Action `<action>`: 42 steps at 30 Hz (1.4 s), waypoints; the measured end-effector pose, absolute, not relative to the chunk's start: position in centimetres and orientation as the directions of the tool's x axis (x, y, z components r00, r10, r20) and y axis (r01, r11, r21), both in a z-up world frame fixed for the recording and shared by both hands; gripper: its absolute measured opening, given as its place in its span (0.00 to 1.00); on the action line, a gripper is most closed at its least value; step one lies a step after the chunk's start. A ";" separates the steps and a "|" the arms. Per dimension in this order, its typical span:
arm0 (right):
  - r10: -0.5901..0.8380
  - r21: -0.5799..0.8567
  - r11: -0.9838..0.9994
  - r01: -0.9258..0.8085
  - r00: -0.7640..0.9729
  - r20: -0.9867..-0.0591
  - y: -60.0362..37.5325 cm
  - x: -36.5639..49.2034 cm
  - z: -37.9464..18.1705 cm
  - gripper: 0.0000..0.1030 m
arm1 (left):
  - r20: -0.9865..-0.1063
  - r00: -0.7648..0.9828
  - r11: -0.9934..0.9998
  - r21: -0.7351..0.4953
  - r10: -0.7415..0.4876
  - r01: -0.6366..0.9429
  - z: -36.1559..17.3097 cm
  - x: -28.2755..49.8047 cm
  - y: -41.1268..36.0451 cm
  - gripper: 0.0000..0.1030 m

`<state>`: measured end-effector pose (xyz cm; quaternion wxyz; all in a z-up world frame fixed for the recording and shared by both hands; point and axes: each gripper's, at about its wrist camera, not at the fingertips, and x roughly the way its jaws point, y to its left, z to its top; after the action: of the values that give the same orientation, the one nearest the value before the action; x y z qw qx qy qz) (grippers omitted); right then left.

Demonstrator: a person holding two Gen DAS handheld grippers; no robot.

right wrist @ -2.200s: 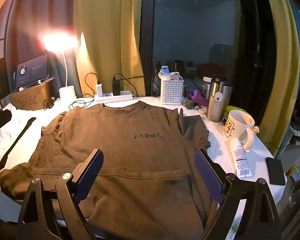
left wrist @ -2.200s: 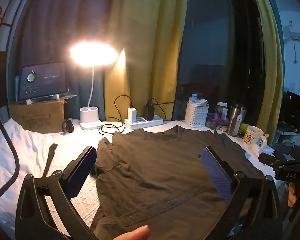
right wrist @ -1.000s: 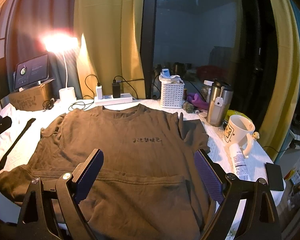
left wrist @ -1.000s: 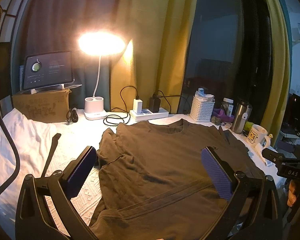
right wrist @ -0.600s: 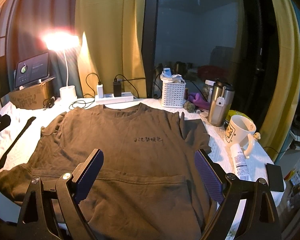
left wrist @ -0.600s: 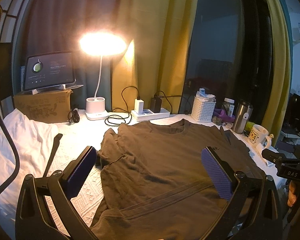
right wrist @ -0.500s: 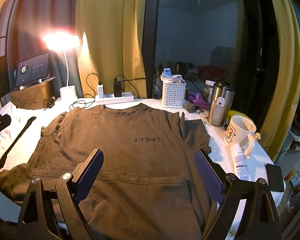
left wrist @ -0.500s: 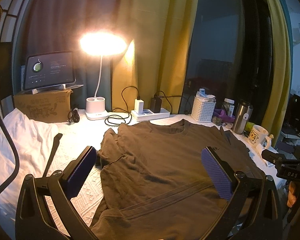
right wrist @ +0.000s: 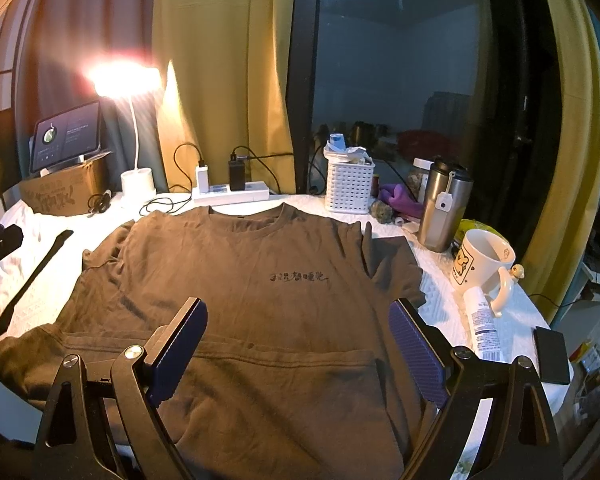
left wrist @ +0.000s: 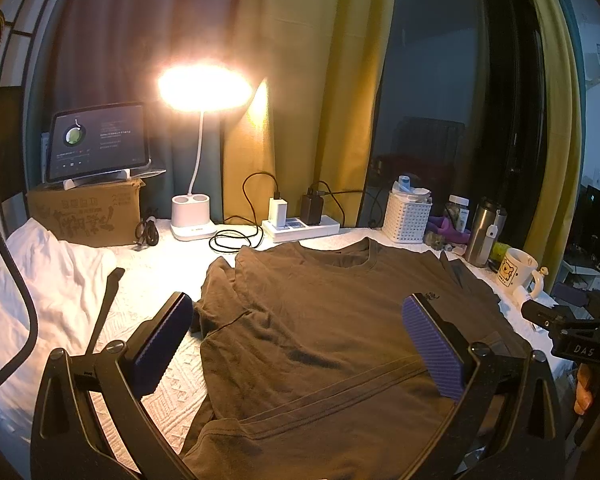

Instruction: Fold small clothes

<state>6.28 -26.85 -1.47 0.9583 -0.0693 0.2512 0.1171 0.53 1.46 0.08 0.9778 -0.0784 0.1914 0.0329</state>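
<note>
A dark brown T-shirt [right wrist: 260, 280] lies spread face up on a white textured table cover [right wrist: 440, 300], collar toward the window, with small dark lettering on the chest. Its lower hem is folded up in a band across the body. It also shows in the left wrist view [left wrist: 332, 328]. My left gripper [left wrist: 300, 344] is open and empty, held above the shirt's left side. My right gripper [right wrist: 298, 340] is open and empty, held above the shirt's lower middle. The right gripper's body shows at the right edge of the left wrist view [left wrist: 572, 332].
At the back stand a lit desk lamp [left wrist: 198, 128], a tablet [left wrist: 98, 140] on a cardboard box, a power strip [right wrist: 232, 194], and a white basket [right wrist: 348, 186]. A steel tumbler [right wrist: 440, 208], mug [right wrist: 482, 264], tube and phone [right wrist: 552, 354] line the right edge. White cloth [left wrist: 40, 280] lies left.
Both grippers have pulled slightly back and up from the shirt over the last two seconds. A fingertip seen at the bottom of the left view is gone. The shirt has not moved.
</note>
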 end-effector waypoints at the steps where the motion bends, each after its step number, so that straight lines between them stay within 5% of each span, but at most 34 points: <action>1: 0.190 -0.074 0.963 -0.260 0.846 -0.498 -26.9 6.3 -1.5 0.90 | -0.380 0.924 0.986 -0.140 0.034 -0.094 0.1 0.6 1.5 1.00; 25: 0.194 -0.049 0.964 -0.261 0.817 -0.543 -27.7 9.1 -2.6 0.90 | -0.413 0.911 0.990 -0.121 0.013 -0.069 -0.4 3.4 0.8 1.00; 42: 0.110 -0.028 0.986 -0.164 0.767 -0.632 -34.1 20.0 -5.0 0.90 | -0.437 0.899 0.990 -0.135 -0.014 -0.050 -1.7 11.8 0.4 1.00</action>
<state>19.98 -34.14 -5.00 0.9392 -0.0410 0.3331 0.0729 11.76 0.39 -1.70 0.9719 -0.0718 0.2240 0.0093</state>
